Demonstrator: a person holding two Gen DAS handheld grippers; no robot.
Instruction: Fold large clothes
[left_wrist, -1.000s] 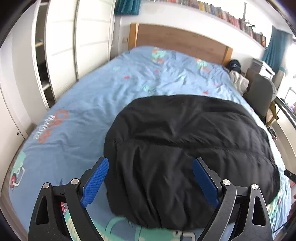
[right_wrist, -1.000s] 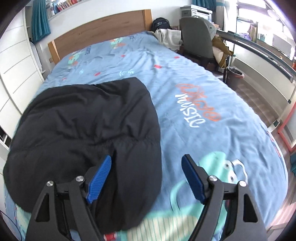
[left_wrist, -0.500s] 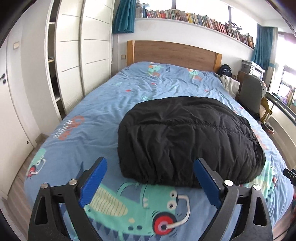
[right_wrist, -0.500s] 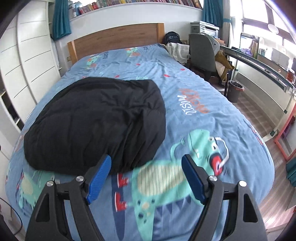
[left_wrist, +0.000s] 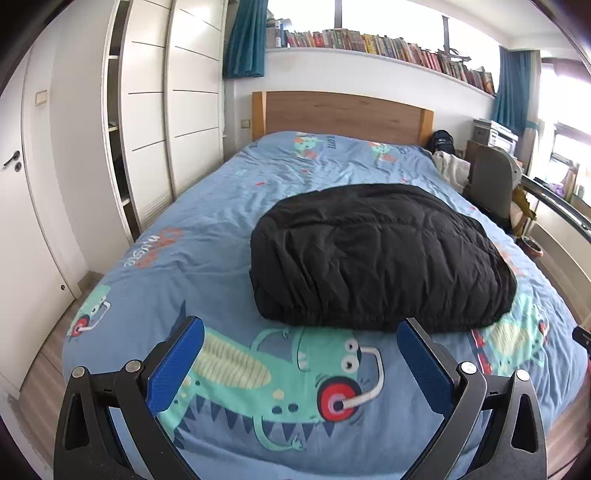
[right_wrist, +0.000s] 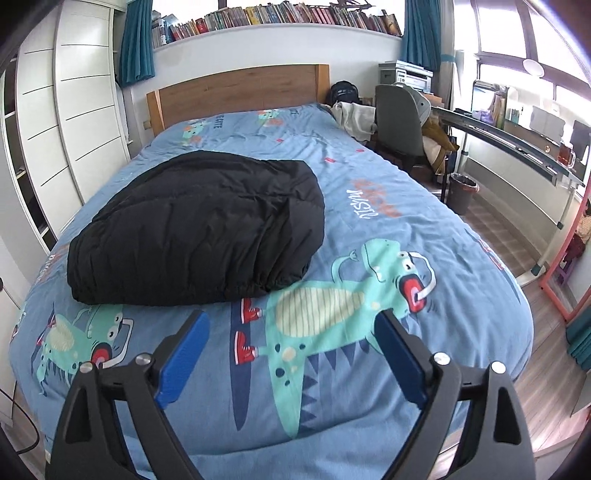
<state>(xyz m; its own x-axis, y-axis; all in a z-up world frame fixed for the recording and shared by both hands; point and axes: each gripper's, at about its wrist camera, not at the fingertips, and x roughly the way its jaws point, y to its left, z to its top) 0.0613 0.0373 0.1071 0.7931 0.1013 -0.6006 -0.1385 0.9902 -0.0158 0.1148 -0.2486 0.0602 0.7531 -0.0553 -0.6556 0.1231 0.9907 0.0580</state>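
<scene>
Grippers hang over the foot of the bed (left_wrist: 207, 258), both with jaws opening and nothing between them; the left gripper (left_wrist: 301, 363) frames a cartoon dinosaur on the blue cover, the right gripper (right_wrist: 293, 354) another one; past them the black jacket (left_wrist: 376, 258), folded into a puffy bundle, lies on the cover near the middle, apart from both grippers; beyond stand the wooden headboard (left_wrist: 343, 114) and a shelf of books (right_wrist: 280, 16).
</scene>
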